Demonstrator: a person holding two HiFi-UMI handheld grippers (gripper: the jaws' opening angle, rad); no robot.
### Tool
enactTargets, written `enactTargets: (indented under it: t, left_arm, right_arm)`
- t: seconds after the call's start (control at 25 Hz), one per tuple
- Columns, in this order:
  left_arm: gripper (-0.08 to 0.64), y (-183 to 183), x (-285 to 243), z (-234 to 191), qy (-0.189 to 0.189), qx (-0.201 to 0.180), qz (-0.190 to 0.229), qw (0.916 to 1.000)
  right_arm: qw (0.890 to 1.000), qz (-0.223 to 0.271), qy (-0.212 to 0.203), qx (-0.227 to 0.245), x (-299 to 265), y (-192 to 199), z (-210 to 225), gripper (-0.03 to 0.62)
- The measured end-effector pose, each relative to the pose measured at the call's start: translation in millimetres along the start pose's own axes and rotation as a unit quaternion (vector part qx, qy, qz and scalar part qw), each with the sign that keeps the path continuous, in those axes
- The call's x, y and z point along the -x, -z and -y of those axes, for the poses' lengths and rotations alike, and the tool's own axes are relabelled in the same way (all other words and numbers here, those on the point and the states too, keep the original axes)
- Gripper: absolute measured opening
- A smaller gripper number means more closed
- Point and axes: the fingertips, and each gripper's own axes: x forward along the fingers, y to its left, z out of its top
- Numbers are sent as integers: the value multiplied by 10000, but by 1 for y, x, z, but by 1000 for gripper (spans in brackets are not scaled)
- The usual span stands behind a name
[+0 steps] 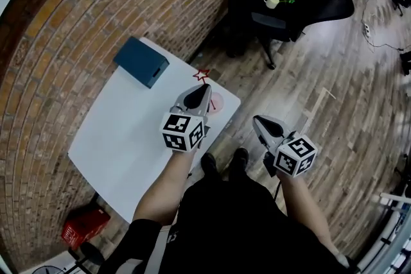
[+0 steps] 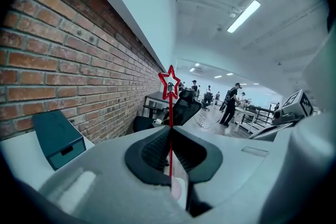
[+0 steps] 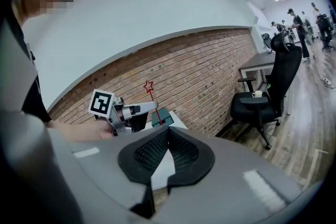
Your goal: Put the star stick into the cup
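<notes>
The star stick [image 1: 201, 76] is a thin red rod topped with an outlined star [image 2: 169, 83]. My left gripper [image 1: 203, 90] is shut on the rod [image 2: 169, 139], which stands upright with the star above the jaws. A pale pink cup [image 1: 216, 103] sits on the white table [image 1: 128, 138] near its far right corner, right under this gripper, and shows below the jaws as a pink rim [image 2: 179, 189]. My right gripper [image 1: 259, 120] hangs over the wooden floor off the table's right edge, shut and holding nothing [image 3: 168, 131]. The right gripper view shows the left gripper [image 3: 131, 111] with the star [image 3: 148, 85] above it.
A dark teal box [image 1: 141, 61] lies at the table's far corner by the brick wall [image 1: 77, 22]. A black office chair [image 1: 282, 13] with a white mug [image 1: 271, 1] on it stands beyond the table. A red crate [image 1: 85, 226] sits on the floor at the lower left.
</notes>
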Motion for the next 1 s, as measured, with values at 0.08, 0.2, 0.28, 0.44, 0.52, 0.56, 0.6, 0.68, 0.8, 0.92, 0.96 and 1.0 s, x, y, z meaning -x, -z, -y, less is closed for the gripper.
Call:
enactTargets:
  t: [0.08, 0.2, 0.28, 0.44, 0.52, 0.56, 0.6, 0.68, 0.8, 0.92, 0.96, 1.0]
  left_arm:
    - [12, 6, -5, -2, 37, 37, -21, 10000]
    - [12, 20, -12, -5, 87, 175, -85, 9998]
    - [12, 29, -15, -7, 122, 282, -156, 9994]
    - [16, 46, -23, -6, 217, 380, -392, 9983]
    - [17, 52, -25, -7, 242, 390, -502, 9977]
    - [18, 55, -26, -8, 251, 396, -545, 9974]
    - [19, 56, -26, -9, 266, 397, -582, 9972]
    - [28, 59, -28, -9, 331, 377, -634, 9967]
    - [67, 62, -28, -8, 452, 332, -709, 9959]
    - [99, 64, -26, -9, 496, 318, -763, 9953]
    - [108, 64, -26, -9, 509, 324, -777, 9952]
    - [119, 65, -26, -9, 533, 332, -799, 9948]
  right_arm:
    - [9999, -10, 126, -74, 5, 3, 7, 0]
    - [9994, -12, 288, -173, 11, 7, 15, 0]
    - [9992, -13, 352, -201, 14, 8, 17, 0]
    - [9989, -6, 389, -245, 16, 9, 17, 0]
    - [9989, -20, 373, -272, 15, 11, 16, 0]
    - [9989, -30, 365, -278, 14, 11, 16, 0]
    - [9990, -39, 358, -280, 14, 11, 15, 0]
    - [9990, -45, 346, -289, 12, 11, 15, 0]
    - [9991, -47, 320, -291, 9, 9, 13, 0]
    - [9991, -62, 292, -287, 7, 8, 9, 0]
    - [9992, -68, 283, -288, 6, 8, 8, 0]
    - [9992, -73, 276, -292, 6, 8, 7, 0]
